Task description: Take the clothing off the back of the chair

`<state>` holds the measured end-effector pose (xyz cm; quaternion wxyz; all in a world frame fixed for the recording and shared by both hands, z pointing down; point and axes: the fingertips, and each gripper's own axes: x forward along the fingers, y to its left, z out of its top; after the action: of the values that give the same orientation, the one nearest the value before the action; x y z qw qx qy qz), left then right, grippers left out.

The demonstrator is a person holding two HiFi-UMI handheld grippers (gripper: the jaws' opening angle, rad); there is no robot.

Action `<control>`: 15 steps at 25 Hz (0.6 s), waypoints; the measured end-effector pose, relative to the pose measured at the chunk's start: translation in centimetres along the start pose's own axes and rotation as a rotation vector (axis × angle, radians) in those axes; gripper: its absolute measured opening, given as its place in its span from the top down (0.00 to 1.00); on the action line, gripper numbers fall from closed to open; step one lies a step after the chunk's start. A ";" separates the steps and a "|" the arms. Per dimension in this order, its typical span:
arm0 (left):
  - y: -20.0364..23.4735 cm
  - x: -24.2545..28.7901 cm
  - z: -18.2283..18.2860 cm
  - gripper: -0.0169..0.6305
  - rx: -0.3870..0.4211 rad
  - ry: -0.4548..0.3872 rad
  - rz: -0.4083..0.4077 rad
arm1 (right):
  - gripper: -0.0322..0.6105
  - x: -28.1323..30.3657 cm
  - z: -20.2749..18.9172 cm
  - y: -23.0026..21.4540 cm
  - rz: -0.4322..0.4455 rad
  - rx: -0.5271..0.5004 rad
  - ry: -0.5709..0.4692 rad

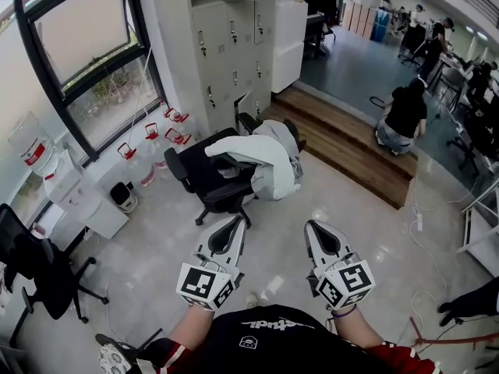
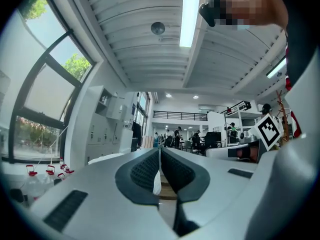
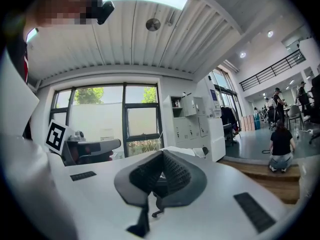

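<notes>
**Both grippers closed and empty; clothing on the chair straight ahead, well apart from them.**

The white clothing (image 1: 269,158) hangs over the back of the black chair (image 1: 204,179). Its bulk drops down the right side, and one sleeve runs left across toward the seat, so the long axis lies roughly crosswise to the approach. The left gripper (image 1: 237,223) and right gripper (image 1: 313,228) point level at it side by side. The fingers (image 2: 145,171) of both are pressed together with nothing between them. The clothing sits between the two lines of aim. The left looks slightly nearer and lines up with the sleeve end, and the right with the hanging bulk. Judgement: both need to open and close the gap across the floor (image 1: 366,232) before any grasp.
</notes>
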<state>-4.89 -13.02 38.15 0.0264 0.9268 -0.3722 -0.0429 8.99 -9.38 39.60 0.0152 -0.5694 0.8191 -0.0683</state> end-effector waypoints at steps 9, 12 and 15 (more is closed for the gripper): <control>5.3 3.1 -0.1 0.93 -0.015 -0.013 -0.045 | 0.95 6.2 0.2 0.2 -0.019 -0.011 0.015; 6.2 3.6 -0.4 0.93 -0.025 -0.011 -0.046 | 0.95 7.1 -0.2 0.0 -0.025 -0.010 0.031; 6.9 4.5 -0.7 0.93 -0.035 -0.010 -0.048 | 0.95 8.0 -0.2 -0.8 -0.023 -0.008 0.038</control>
<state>-6.31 -21.06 39.16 0.0398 0.9346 -0.3493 -0.0549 6.87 -17.14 40.31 -0.0035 -0.5774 0.8129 -0.0761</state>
